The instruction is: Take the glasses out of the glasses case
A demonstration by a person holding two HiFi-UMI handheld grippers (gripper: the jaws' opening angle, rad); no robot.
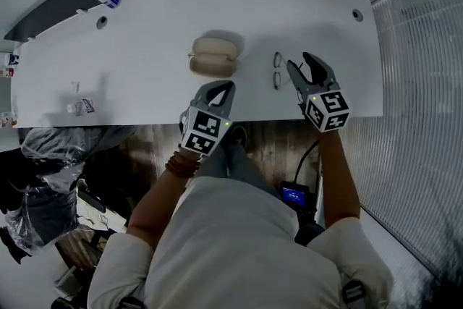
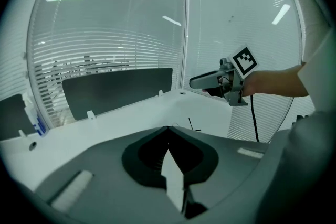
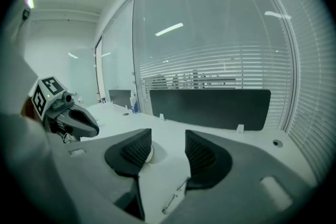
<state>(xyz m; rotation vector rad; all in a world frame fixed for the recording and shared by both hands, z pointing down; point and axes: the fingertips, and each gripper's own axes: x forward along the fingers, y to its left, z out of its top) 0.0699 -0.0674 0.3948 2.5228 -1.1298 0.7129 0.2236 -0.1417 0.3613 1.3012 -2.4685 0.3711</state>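
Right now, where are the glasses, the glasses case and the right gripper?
glasses (image 1: 278, 69): head view, the bridge between the two lenses.
glasses case (image 1: 213, 56): head view, the line where its two beige halves meet.
right gripper (image 1: 297, 58): head view, midway between its open fingertips.

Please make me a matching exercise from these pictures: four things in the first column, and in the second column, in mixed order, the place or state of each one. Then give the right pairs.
Things
1. glasses case
2. glasses
3. left gripper
4. right gripper

Places or states
A. jaws apart, nothing between them
B. beige, near the middle of the white table
C. jaws together, empty
D. thin frame, lying on the table outside the glasses case

Right pairs: 1-B, 2-D, 3-C, 4-A
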